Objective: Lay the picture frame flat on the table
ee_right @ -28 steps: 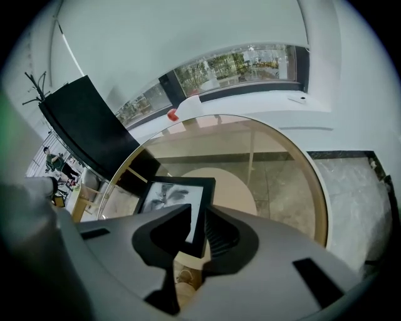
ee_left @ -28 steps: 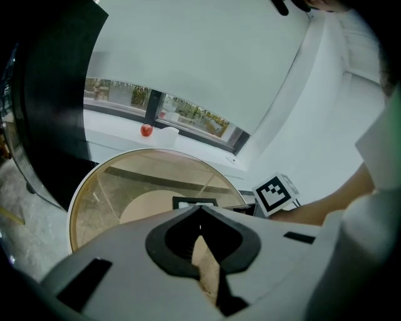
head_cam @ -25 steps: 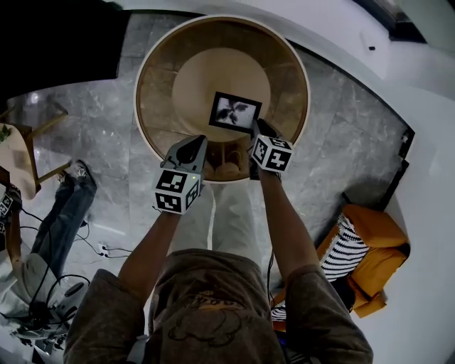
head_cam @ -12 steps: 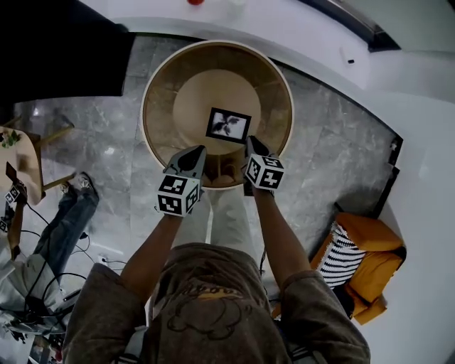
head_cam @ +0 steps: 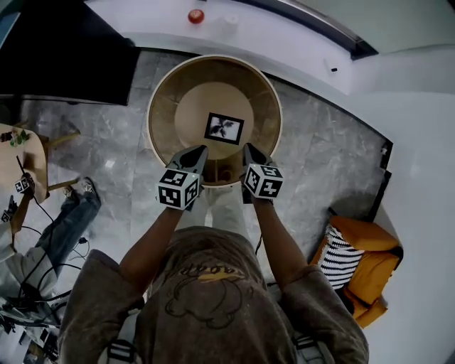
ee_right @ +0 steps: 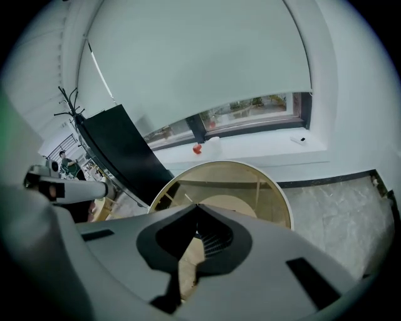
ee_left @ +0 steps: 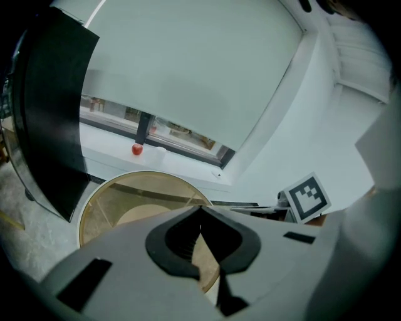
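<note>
The black picture frame (head_cam: 224, 129), holding a black-and-white print, lies face up on the middle of the round wooden table (head_cam: 160, 92). My left gripper (head_cam: 197, 152) hovers over the table's near rim, shut and empty, a little short of the frame's left corner. At the same height to the right, my right gripper (head_cam: 250, 150) is also shut with nothing in it and does not touch the frame. In the left gripper view the left gripper (ee_left: 200, 208) has its jaws together over the table (ee_left: 106, 194). The right gripper (ee_right: 198, 207) looks the same in its own view above the table (ee_right: 269, 188).
A red object (head_cam: 195, 15) sits on the white sill beyond the table. A black panel (head_cam: 64, 64) stands at the far left. On the floor lie an orange cushion with striped cloth (head_cam: 370, 263) at the right and a seated person's legs (head_cam: 57, 227) at the left.
The right gripper was at the frame's near right corner a second ago. Both grippers have since drawn back toward the near rim, and the head view has pulled away from the table.
</note>
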